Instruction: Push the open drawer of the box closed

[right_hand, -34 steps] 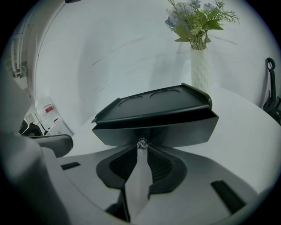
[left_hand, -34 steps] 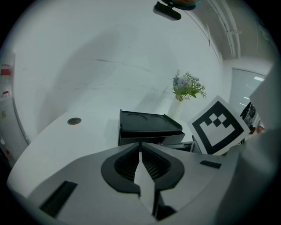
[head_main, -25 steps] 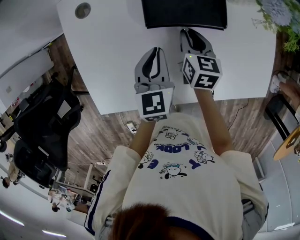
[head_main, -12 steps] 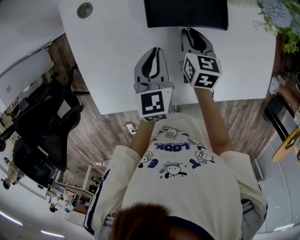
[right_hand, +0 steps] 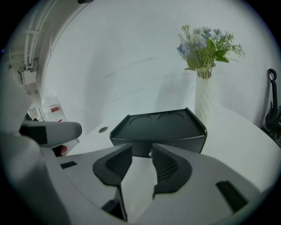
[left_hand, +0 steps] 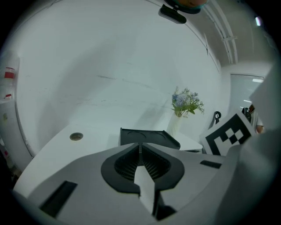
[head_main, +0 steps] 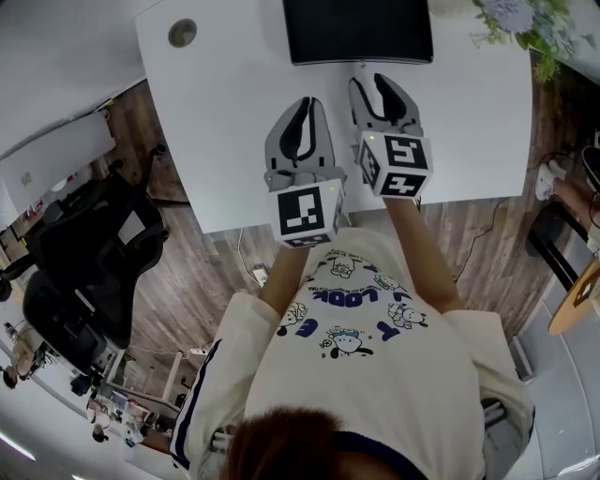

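Note:
A black box (head_main: 356, 30) stands at the far edge of the white table (head_main: 225, 141). In the right gripper view its front face (right_hand: 160, 139) shows a small round knob (right_hand: 150, 154); I cannot tell whether the drawer sticks out. My right gripper (head_main: 380, 81) sits just in front of the box. Its jaws (right_hand: 141, 150) are opening, with nothing between them and the knob in line behind the gap. My left gripper (head_main: 305, 103) rests further back and to the left, with its pads (left_hand: 140, 148) shut together on nothing. From there the box (left_hand: 149, 137) lies ahead.
A white vase of flowers (right_hand: 203, 94) stands right of the box, and its blooms (head_main: 516, 19) show at the table's far right corner. A round cable hole (head_main: 182, 33) sits at the far left. A black office chair (head_main: 94, 262) stands on the wooden floor to the left.
The right gripper's jaws have spread apart and it has drawn back slightly from the box front. The left gripper has stayed put. The head view has shifted a little.

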The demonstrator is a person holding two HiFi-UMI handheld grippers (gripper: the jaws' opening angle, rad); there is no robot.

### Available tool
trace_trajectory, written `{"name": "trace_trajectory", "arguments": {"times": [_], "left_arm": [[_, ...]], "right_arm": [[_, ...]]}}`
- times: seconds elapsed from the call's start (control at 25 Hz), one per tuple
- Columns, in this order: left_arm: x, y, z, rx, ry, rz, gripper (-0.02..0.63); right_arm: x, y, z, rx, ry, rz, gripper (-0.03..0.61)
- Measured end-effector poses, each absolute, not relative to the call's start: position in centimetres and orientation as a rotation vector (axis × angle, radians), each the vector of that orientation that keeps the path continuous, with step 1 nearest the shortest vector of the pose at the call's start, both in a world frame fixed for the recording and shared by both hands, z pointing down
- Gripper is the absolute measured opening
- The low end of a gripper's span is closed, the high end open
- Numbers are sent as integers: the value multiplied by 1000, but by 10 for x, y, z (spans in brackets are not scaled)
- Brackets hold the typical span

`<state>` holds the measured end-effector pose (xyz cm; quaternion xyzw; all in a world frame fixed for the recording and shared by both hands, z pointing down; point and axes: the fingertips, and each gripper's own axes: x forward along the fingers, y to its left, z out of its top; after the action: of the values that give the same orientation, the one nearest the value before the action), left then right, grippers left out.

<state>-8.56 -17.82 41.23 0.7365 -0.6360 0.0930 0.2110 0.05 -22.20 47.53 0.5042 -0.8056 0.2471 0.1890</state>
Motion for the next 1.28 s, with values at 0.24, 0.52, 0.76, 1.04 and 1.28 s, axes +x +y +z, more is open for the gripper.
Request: {"name": "trace_trajectory", "arguments": {"times": [0.24,0.52,0.76,1.04,1.28], "left_arm": [[-81,-170,374,2091,-1823,198,29],[-84,-161,328,2170,-1914,130,29],[-67,-151,285,2239,-1972,67,29],[-58,-135,261,2276,-2012,34,29],[-51,-134,247,2310,-2031,12,29]], "right_arm": [[11,-205,416,1479,-2360,554,53],[12,-184,358,1521,-2495,428,48],[26,-168,316,1541,-2581,347,44],[32,-155,292,1558,-2631,300,43],[36,-154,280,1569,-2666,272,43]]}}
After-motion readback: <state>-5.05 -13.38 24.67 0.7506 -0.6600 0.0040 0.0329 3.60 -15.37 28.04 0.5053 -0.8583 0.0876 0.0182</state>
